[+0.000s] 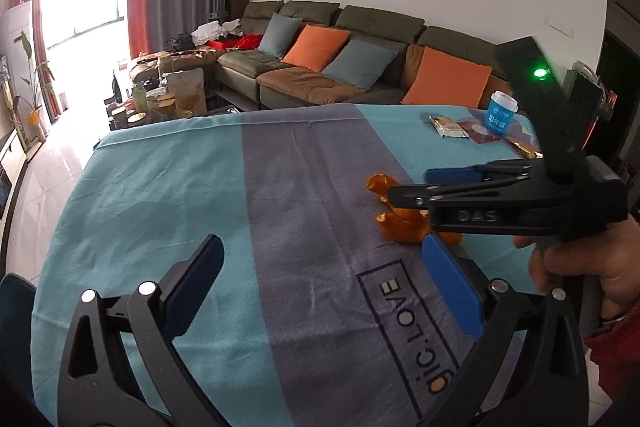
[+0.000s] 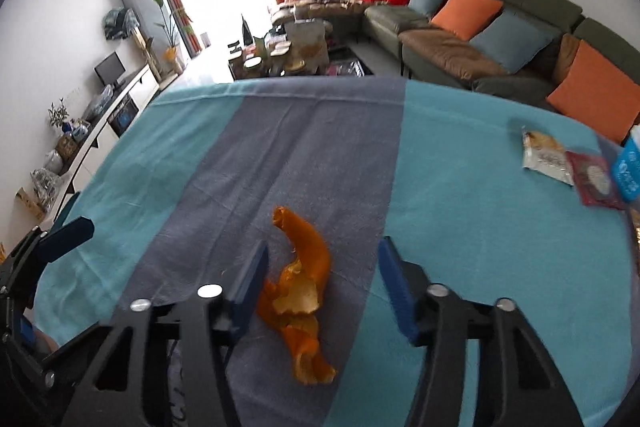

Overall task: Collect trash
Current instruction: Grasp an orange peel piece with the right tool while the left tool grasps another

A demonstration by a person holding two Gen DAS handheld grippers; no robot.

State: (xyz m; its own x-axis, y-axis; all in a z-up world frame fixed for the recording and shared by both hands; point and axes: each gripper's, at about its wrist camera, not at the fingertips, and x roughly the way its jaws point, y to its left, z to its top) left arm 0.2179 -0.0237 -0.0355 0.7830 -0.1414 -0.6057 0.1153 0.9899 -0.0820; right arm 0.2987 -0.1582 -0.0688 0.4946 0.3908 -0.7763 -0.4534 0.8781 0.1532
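Right gripper is pointing steeply down at the table, jaws apart and straddling the orange peel. Left pad appears to be just beside or brushing the peel's edge; right pad is well clear of it. Nothing is clamped yet.

The peel is lying on the grey stripe of the tablecloth, near the table's front edge, as a curled strip with a crumpled middle and a tail running back under the gripper.

Left gripper is hovering alongside with jaws wide apart and nothing between them, above the printed lettering on the cloth. In its view the right gripper is sitting over the peel, with a hand on its handle.

Handling judgement: the peel is likely very light, thin and limp, somewhat brittle where dry. It is probably going to bend or tear rather than resist. Best hold looks like the bunched middle, where several layers are stacking up, not the thin curled tip. Pads closing low risk pinching the cloth too.

Farther right: snack wrappers and a blue cup are waiting near the far corner. Beyond, a sofa.
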